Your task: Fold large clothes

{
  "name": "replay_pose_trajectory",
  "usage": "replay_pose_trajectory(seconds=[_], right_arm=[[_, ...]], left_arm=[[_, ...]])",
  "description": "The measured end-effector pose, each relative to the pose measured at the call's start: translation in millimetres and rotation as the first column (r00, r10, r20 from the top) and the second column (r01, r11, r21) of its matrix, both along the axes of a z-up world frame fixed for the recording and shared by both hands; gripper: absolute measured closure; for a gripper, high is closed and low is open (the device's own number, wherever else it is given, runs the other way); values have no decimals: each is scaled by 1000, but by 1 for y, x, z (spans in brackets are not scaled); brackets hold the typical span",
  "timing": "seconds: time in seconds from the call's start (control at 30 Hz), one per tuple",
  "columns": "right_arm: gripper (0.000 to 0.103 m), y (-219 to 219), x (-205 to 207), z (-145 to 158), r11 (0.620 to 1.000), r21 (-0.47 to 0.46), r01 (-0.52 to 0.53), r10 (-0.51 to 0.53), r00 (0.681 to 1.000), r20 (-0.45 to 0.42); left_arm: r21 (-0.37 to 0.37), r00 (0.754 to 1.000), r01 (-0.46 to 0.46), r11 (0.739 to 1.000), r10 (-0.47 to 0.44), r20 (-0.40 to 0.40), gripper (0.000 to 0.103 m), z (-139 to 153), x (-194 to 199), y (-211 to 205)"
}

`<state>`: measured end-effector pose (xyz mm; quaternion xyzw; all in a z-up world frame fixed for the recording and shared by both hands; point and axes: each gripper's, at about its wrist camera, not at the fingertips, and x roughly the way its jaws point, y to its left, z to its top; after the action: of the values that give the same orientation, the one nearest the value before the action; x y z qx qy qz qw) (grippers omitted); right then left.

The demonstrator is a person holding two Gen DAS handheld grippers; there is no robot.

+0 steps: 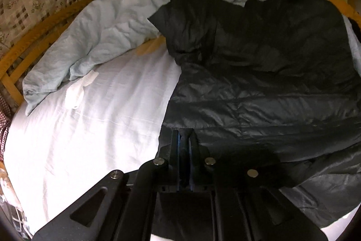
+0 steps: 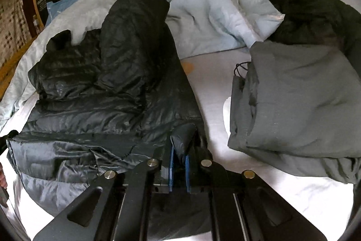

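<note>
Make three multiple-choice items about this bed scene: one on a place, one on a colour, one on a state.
1. Where does the grey folded garment lie, in the right wrist view?
A. right of the black jacket
B. under the jacket
C. on the floor

2. What colour is the duvet behind the jacket?
A. red
B. light blue
C. green

3. How is the right claw?
A. wide open
B. shut on the jacket
C. holding a pillow

Answers:
1 A: the grey garment lies on the sheet, right of the jacket.
2 B: the duvet is pale blue.
3 B: the right claw pinches jacket fabric.
</note>
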<state>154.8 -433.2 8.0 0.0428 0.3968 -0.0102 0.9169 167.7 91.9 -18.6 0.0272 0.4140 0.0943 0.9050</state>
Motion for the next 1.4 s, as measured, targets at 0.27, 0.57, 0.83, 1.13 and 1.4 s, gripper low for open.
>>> replay_pose_trajectory(seconds=[0.27,0.57,0.83,1.13,1.4], right_arm=[[81,-2,4,-19,998,-58,5,-4,1000,13],[29,-6,-38,27,989,-100,112,-91,977,195],[17,49,-85,60,984,-88,-154,174,938,300],[13,122,-59,-16,848,-52,-527,523,849,-80],[13,99,-24,-36,931,-223,-288,292,956,-14]], left_arm=[[-5,993,-100,995,100,-71,62,-20,4,15],[-71,961,21,997,-1,277,33,57,-64,-1],[37,788,482,875,-452,417,20,83,-123,-92],[-12,836,530,848,-520,175,19,1,-99,-149],[-44,937,346,937,-343,58,19,-40,-32,-125]])
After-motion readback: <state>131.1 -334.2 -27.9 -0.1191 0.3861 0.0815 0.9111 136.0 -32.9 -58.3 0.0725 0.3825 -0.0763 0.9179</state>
